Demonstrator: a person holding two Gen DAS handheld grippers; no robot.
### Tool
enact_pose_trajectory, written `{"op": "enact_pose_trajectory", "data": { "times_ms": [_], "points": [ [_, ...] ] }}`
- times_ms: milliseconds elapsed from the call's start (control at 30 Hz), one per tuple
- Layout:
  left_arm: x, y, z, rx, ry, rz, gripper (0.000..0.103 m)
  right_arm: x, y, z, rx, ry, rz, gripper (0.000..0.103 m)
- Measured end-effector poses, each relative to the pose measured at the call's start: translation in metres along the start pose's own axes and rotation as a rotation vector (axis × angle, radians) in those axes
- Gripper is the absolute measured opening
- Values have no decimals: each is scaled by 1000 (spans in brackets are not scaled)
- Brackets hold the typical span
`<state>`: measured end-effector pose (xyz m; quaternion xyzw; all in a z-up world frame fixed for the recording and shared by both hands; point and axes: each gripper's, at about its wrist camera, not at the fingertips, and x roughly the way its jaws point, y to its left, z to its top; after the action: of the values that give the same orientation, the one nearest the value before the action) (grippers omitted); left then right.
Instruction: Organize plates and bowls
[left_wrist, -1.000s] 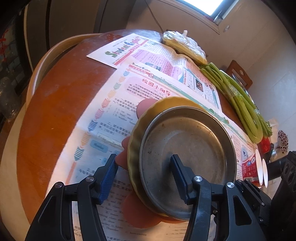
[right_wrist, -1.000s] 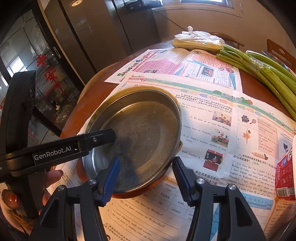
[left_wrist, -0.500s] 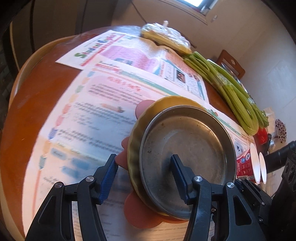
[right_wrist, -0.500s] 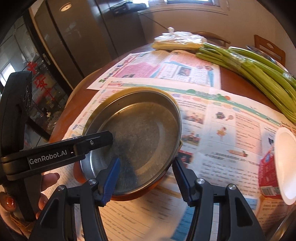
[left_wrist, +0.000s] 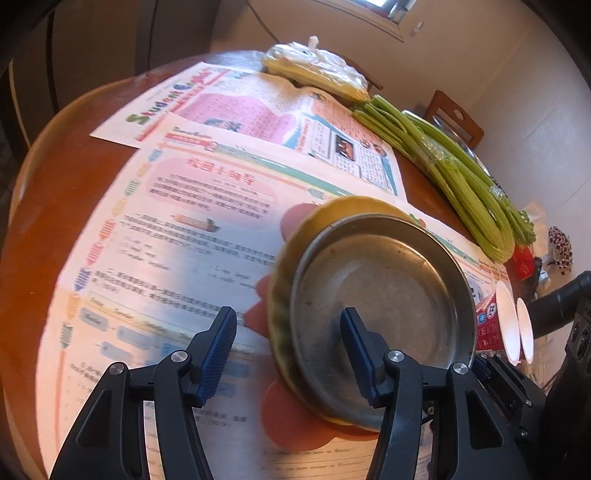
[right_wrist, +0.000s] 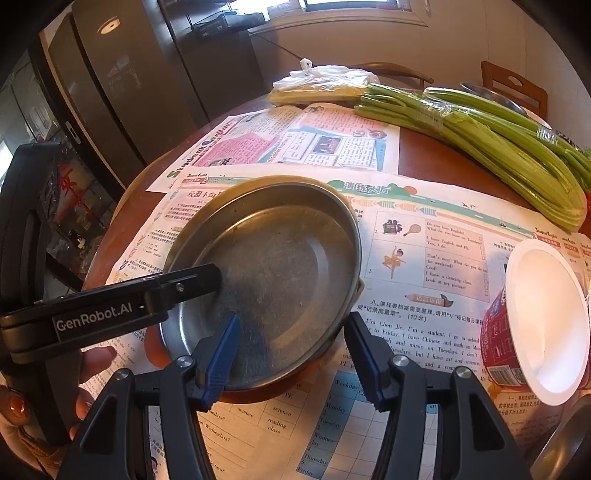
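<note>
The left gripper (left_wrist: 288, 350) and right gripper (right_wrist: 291, 354) both clench the rim of the stacked metal plate (right_wrist: 266, 273), near the table's left edge. Next, lower it level, probably.

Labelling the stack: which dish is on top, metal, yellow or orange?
The metal plate. Its whole inside shows; only the yellow plate's rim and the orange one's edge peek out beneath.
</note>
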<state>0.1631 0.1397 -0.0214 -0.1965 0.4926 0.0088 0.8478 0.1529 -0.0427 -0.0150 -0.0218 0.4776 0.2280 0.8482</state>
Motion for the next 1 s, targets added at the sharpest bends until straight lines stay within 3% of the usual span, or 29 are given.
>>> {"op": "enact_pose_trajectory", "data": {
  "times_ms": [167, 400, 600, 1000],
  "points": [
    [-19, 5, -5, 5, -43, 31, 61, -8, -3, -1, 22, -36, -25, 59],
    [-53, -2, -16, 20, -117, -16, 61, -39, 6, -6, -18, -143, -74, 59],
    [-71, -22, -28, 52, -152, -10, 62, -76, 9, -17, -59, -244, -77, 59],
    [-78, -72, -55, 64, -199, 30, 64, -127, -21, -45, -101, -322, -43, 59]
  ]
}}
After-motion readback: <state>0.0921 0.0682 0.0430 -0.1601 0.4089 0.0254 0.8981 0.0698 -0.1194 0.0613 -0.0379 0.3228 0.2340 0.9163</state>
